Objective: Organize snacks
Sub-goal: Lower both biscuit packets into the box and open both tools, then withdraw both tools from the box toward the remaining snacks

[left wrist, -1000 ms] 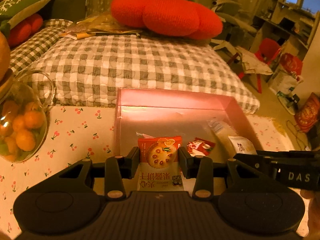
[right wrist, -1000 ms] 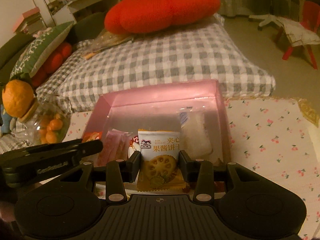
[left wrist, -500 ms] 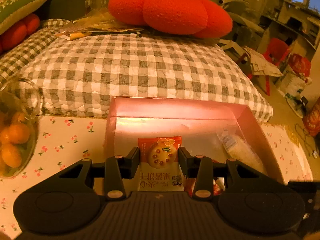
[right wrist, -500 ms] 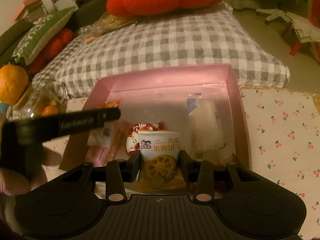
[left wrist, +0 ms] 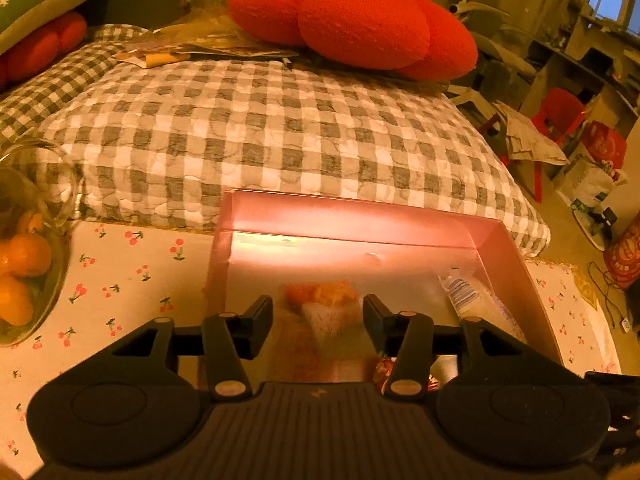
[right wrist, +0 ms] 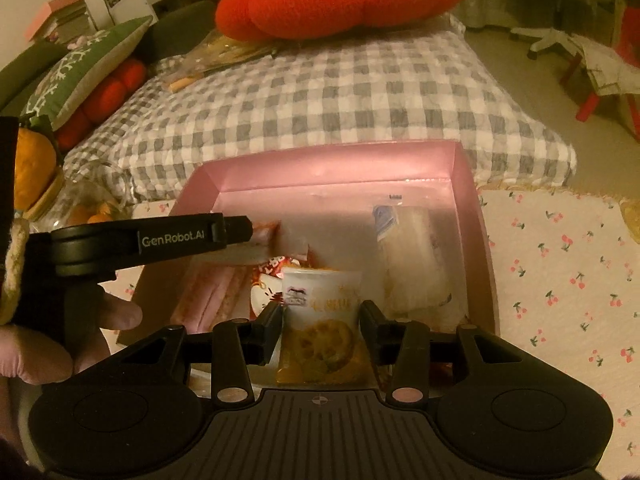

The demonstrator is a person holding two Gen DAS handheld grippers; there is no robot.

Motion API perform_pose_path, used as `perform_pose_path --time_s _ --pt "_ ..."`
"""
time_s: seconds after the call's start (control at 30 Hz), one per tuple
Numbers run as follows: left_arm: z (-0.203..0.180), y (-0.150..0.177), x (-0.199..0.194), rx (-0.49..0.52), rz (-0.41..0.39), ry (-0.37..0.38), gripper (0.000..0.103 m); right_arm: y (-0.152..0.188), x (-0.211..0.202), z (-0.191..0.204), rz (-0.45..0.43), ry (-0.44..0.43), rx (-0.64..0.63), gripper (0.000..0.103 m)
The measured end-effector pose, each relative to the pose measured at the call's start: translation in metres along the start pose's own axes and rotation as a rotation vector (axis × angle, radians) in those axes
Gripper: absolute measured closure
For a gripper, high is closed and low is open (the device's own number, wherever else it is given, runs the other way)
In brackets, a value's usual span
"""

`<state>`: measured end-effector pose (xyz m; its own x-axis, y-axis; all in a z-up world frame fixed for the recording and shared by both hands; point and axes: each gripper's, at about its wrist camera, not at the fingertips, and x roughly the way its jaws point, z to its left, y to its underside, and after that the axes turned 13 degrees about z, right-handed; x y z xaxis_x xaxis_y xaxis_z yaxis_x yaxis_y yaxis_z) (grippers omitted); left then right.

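Note:
A pink box (left wrist: 348, 220) (right wrist: 332, 164) sits on the cherry-print cloth. My left gripper (left wrist: 318, 316) is open over its near left part; the red biscuit packet (left wrist: 320, 304) is blurred between the jaws, loose and dropping into the box. From the right wrist view the left gripper (right wrist: 256, 236) reaches in from the left over that packet (right wrist: 288, 242). My right gripper (right wrist: 320, 324) has opened slightly; the white-and-yellow biscuit packet (right wrist: 318, 320) sits between its fingers, tilting over the box's near edge. A clear wrapped snack (right wrist: 408, 256) (left wrist: 476, 300) lies at the box's right side.
A glass jar of small oranges (left wrist: 20, 264) (right wrist: 84, 204) stands left of the box. A checked cushion (left wrist: 260, 132) with a red pillow (left wrist: 352, 20) lies behind. Pink and red packets (right wrist: 224, 292) lie in the box's near left. Cherry cloth (right wrist: 568, 280) extends right.
My left gripper opened and let go of the red biscuit packet, which falls into the box. My right gripper's jaws widened around the yellow biscuit packet, which has tipped forward.

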<state>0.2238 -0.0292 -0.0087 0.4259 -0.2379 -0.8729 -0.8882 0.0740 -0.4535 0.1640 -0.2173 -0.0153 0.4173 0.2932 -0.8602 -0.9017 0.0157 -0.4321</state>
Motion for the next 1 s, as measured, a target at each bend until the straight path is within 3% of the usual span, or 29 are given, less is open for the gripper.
perform_pose_path --time_s 0.33,1.0 --pt "0.005 0.014 -0.034 0.013 -0.017 -0.009 0.039 0.009 -0.03 0.007 -0.03 0.01 0.014 0.035" --pt "0.002 0.071 -0.087 0.069 -0.03 -0.011 0.017 0.069 -0.08 0.024 -0.064 0.063 -0.015 0.02"
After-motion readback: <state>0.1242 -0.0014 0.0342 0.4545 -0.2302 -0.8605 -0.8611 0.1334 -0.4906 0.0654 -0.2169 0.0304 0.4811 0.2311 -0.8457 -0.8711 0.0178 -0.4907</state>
